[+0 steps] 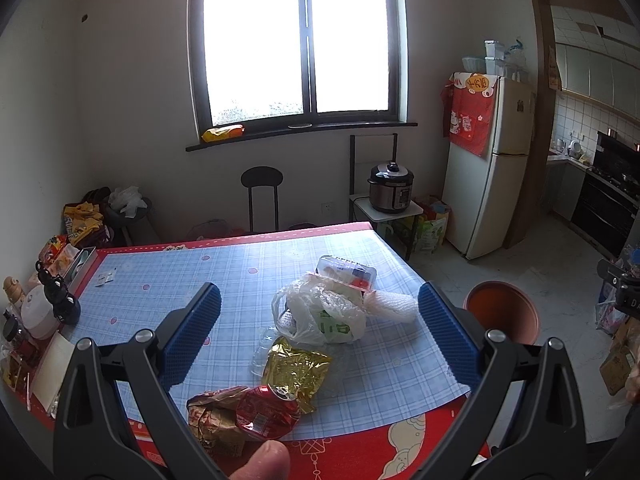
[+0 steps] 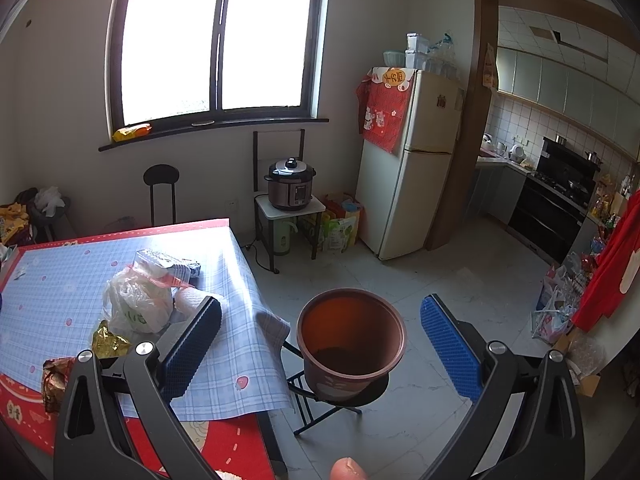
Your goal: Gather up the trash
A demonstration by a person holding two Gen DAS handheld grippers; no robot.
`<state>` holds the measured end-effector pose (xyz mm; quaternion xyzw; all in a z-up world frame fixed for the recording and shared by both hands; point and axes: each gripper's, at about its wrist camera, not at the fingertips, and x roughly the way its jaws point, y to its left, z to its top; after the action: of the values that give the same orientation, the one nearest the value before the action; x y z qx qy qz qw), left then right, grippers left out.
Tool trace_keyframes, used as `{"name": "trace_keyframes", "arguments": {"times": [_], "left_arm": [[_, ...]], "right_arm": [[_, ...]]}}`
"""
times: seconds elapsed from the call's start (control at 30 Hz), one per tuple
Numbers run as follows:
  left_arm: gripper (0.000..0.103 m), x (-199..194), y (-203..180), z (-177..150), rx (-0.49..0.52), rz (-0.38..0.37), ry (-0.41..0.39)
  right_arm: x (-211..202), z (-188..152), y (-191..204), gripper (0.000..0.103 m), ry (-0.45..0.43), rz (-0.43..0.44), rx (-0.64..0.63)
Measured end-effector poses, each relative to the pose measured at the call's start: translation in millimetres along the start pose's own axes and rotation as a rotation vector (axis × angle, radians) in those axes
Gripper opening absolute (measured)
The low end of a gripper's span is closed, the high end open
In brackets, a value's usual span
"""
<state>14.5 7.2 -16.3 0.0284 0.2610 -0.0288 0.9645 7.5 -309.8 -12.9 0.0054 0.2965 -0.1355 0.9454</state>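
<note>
Both grippers are spread wide with nothing between their blue pads: the left gripper (image 1: 320, 336) hangs above the trash on the table (image 1: 200, 268), a white plastic bag (image 1: 320, 314), gold foil wrapper (image 1: 296, 368) and crushed red can (image 1: 268, 410). The right gripper (image 2: 320, 344) hangs beside the table over the brown bin (image 2: 352, 336). Only the right wrist view shows the bin's dark inside and its black stand (image 2: 308, 408).
</note>
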Motion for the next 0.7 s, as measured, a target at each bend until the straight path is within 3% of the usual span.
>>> {"name": "trace_keyframes", "arguments": {"times": [0.2,0.33,0.43,0.53,0.7], "left_arm": [[0.097,0.7,29.5,-10.5,-0.043,0.012,-0.057],[0.097,10.0,66.7,-17.4,-0.097,0.0,-0.042],[0.097,16.6,98.2,-26.9,-0.123,0.046,-0.028],[0.098,25.5,129.6,-39.1,-0.133,0.095,0.015],[0.098,46.5,180.9,-69.6,-0.225,0.087,0.109]], "right_arm": [[10.4,1.6,9.4,0.098,0.024,0.046,0.013],[19.7,5.0,29.0,0.098,0.036,0.095,0.004],[26.9,5.2,49.2,0.098,0.039,0.147,-0.013],[35.5,4.7,71.1,0.098,0.051,0.197,-0.029],[52.3,3.0,112.5,0.098,0.064,0.281,-0.034]]}}
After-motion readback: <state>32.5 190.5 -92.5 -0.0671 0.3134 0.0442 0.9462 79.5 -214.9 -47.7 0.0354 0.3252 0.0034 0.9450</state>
